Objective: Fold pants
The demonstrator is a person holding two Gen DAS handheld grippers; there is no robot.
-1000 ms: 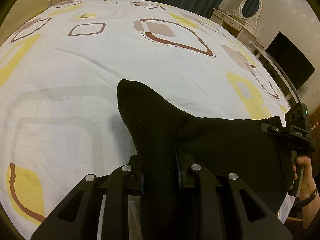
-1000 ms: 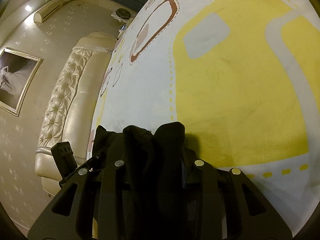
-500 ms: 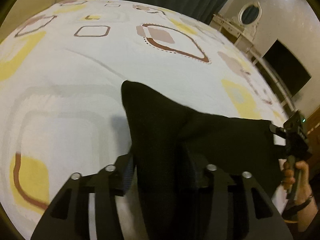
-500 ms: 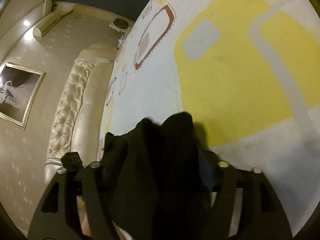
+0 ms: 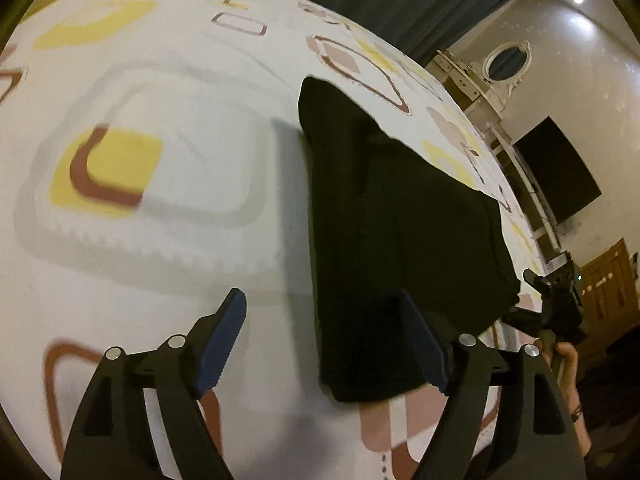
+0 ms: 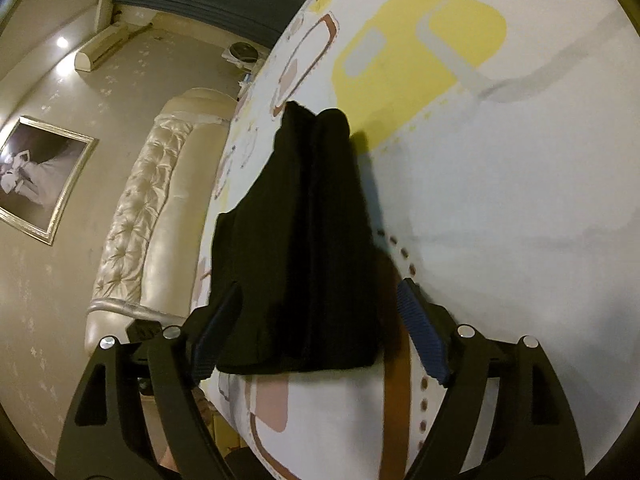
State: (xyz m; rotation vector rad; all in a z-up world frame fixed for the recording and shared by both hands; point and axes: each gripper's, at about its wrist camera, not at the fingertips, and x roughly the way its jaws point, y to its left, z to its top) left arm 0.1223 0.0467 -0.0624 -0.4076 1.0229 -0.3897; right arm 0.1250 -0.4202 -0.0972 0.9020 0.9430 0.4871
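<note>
Both grippers have just been opening and let go of the black pants [image 5: 392, 216]. Left gripper [image 5: 324, 344] and right gripper [image 6: 316, 328] stand spread, pads clear. Pants lie folded near the bed's [image 5: 168, 240] near edge.

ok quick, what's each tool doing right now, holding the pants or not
left tool: open, jaws have just been opening, black pants lie loose on the bed, nothing gripped
right tool: open, jaws just opened too, pants between the fingers but not pinched
</note>
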